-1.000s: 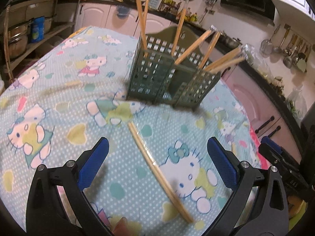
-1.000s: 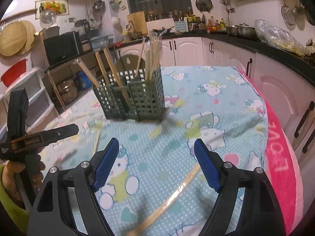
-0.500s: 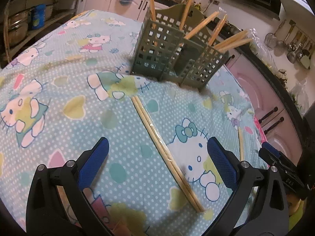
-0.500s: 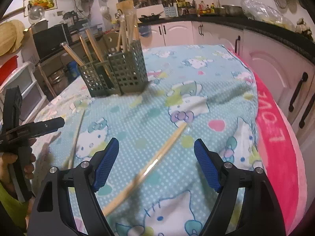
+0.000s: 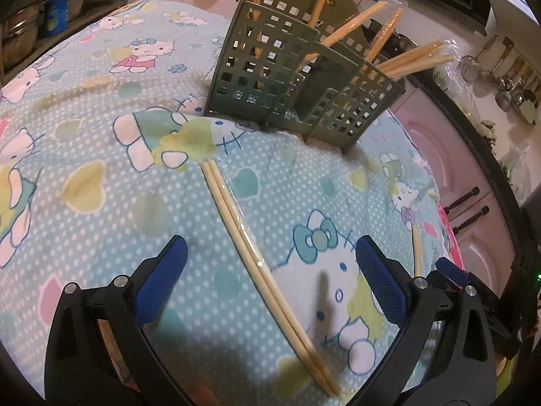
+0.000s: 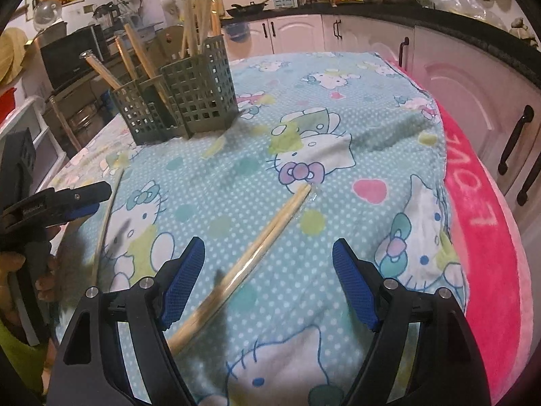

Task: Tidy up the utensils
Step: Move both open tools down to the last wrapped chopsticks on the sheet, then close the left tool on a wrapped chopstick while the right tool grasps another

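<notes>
A green lattice utensil holder (image 5: 297, 77) stands on the cartoon-cat cloth, with several wrapped chopstick pairs sticking out; it also shows in the right wrist view (image 6: 182, 98). One wrapped chopstick pair (image 5: 263, 253) lies flat on the cloth, between and just ahead of my open, empty left gripper (image 5: 270, 277). Another wrapped pair (image 6: 250, 257) lies diagonally between the fingers of my open, empty right gripper (image 6: 268, 277). The left gripper shows from the side in the right wrist view (image 6: 61, 203), with its pair (image 6: 108, 209) under it.
The table carries a light blue cartoon cloth (image 6: 338, 155) with a pink towel (image 6: 487, 243) along its right edge. White cabinets (image 6: 473, 77) and a dark counter run close beside the table. Shelves with pots (image 5: 27, 23) stand at the far left.
Both grippers have moved forward and lower toward the cloth. Each now has a lying chopstick pair between its open fingers. The holder looks closer in the left wrist view.
</notes>
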The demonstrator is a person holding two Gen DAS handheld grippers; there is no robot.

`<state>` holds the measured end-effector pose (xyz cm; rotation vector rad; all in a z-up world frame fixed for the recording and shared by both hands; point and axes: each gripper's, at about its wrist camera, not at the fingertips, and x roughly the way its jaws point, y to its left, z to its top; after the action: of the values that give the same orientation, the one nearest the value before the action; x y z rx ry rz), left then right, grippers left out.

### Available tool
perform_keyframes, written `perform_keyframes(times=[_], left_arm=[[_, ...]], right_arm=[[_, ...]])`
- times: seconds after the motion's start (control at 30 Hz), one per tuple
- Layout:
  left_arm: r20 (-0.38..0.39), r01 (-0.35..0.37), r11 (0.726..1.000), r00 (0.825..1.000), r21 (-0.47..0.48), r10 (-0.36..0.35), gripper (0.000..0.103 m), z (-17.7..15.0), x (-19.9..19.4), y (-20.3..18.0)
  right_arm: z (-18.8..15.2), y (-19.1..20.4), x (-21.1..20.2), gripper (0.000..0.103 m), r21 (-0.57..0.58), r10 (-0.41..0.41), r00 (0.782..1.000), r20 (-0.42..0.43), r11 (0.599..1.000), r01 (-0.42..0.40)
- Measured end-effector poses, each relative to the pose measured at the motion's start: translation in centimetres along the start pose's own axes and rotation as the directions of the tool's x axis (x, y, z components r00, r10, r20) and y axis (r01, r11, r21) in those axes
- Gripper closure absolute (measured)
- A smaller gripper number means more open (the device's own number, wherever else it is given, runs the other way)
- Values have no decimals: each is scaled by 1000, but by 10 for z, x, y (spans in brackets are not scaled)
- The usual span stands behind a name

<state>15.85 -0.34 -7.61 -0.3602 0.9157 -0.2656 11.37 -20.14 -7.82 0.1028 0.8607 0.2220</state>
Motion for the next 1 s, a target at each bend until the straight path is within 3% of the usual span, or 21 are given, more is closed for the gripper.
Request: perform_keyframes(times=[0.23,0.4,0.57,0.7,0.73,0.87,1.0], left_arm=[[3,-9,999,1000,-34,9,14,13,8,5],[16,-28,998,999,-60,29,24,22,13,10],[22,-47,997,999,-64,48,25,28,16,11],[29,-67,996,997,-62,69,28,33,20,10],[33,-78,995,996,-65,81,32,34,21,11],[51,-107,990,992,-88,112,52,37,21,16],[52,-152,984,986,-93,157,73,39,19,23]], right_arm=[[14,-2,18,31,17,-7,1000,-25,1000,7],[24,-8,36,43,52,-18,999,-51,998,20],[32,-13,46,48,83,-16,998,-64,996,22],[36,-12,52,59,79,-33,998,-62,996,38],[37,-11,52,61,79,-36,997,-61,996,41],[38,-12,52,87,81,-28,998,-51,996,33],[40,-14,49,89,95,-2,999,-36,995,6]])
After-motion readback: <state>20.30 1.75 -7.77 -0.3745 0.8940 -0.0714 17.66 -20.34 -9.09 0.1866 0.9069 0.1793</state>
